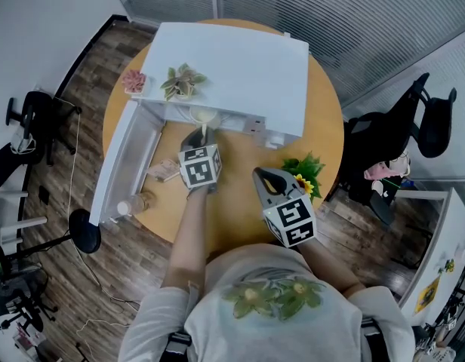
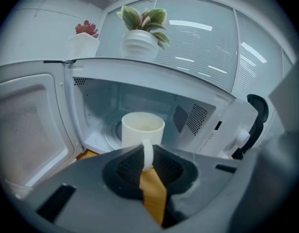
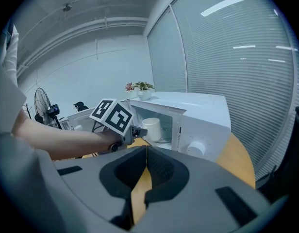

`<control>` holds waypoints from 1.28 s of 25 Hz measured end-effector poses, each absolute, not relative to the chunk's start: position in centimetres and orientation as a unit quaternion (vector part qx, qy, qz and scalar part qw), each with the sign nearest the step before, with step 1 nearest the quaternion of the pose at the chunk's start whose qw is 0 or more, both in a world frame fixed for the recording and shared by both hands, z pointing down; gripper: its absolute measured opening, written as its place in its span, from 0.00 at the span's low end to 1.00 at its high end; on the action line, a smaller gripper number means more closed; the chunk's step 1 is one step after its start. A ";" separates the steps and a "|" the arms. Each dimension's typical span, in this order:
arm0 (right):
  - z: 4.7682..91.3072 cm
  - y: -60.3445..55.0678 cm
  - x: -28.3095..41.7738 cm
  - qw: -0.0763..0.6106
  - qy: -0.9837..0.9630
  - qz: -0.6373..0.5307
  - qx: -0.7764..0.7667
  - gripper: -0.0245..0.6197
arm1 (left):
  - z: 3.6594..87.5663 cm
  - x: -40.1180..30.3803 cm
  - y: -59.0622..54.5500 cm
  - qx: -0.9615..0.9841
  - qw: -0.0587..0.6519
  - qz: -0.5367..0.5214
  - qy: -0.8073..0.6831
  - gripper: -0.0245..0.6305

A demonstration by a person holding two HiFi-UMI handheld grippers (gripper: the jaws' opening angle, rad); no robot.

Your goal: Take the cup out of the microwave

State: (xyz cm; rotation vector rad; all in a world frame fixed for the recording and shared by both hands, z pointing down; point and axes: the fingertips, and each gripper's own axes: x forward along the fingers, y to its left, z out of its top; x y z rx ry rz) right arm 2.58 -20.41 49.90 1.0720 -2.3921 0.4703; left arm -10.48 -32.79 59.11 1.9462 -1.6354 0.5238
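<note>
Cream cup (image 2: 142, 127) sits at the open mouth of the white microwave (image 1: 240, 74), its handle (image 2: 147, 154) pointing outward. The left gripper (image 2: 147, 165) is clamped narrowly on that handle, right in front of the microwave's cavity. The door (image 1: 125, 157) hangs wide open on the microwave's left. The right gripper (image 3: 145, 152) hovers before the microwave's knob side, apart from it, jaws pressed together on nothing.

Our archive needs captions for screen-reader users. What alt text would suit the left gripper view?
The left gripper is shut on the handle of a white cup in the mouth of an open white microwave, its door swung out to the left. Two small potted plants sit on the microwave's top.
</note>
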 end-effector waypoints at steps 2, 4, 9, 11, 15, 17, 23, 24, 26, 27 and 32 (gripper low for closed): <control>49.8 -20.2 2.5 0.236 -0.873 0.170 0.391 0.06 | 59.0 -10.5 -32.4 0.724 0.268 0.194 -0.605 0.12; 49.6 -19.9 2.5 0.236 -0.874 0.168 0.390 0.06 | 58.8 -10.5 -32.0 0.726 0.265 0.196 -0.604 0.12; 49.2 -19.3 2.3 0.233 -0.876 0.163 0.389 0.06 | 58.2 -10.4 -30.9 0.731 0.255 0.196 -0.602 0.12; 49.1 -19.1 2.2 0.232 -0.877 0.161 0.388 0.06 | 57.9 -10.4 -30.4 0.733 0.251 0.196 -0.602 0.12; 48.8 -18.6 2.0 0.227 -0.879 0.158 0.387 0.06 | 57.3 -10.6 -29.2 0.736 0.244 0.194 -0.601 0.12; 48.6 -18.3 1.8 0.225 -0.880 0.157 0.387 0.06 | 56.8 -10.7 -28.6 0.738 0.241 0.192 -0.600 0.12; 48.0 -17.4 1.5 0.220 -0.884 0.152 0.385 0.06 | 55.3 -11.0 -26.7 0.742 0.230 0.186 -0.601 0.12; 47.9 -17.3 1.5 0.218 -0.884 0.151 0.385 0.06 | 55.1 -11.0 -26.4 0.743 0.228 0.185 -0.602 0.12; 47.7 -17.1 1.4 0.216 -0.885 0.149 0.384 0.06 | 54.5 -11.1 -25.7 0.743 0.221 0.184 -0.604 0.12; 47.6 -17.0 1.3 0.214 -0.886 0.148 0.384 0.06 | 54.3 -11.1 -25.4 0.744 0.219 0.183 -0.605 0.12; 47.1 -16.5 1.2 0.209 -0.888 0.142 0.383 0.06 | 53.0 -11.5 -23.3 0.745 0.209 0.176 -0.609 0.12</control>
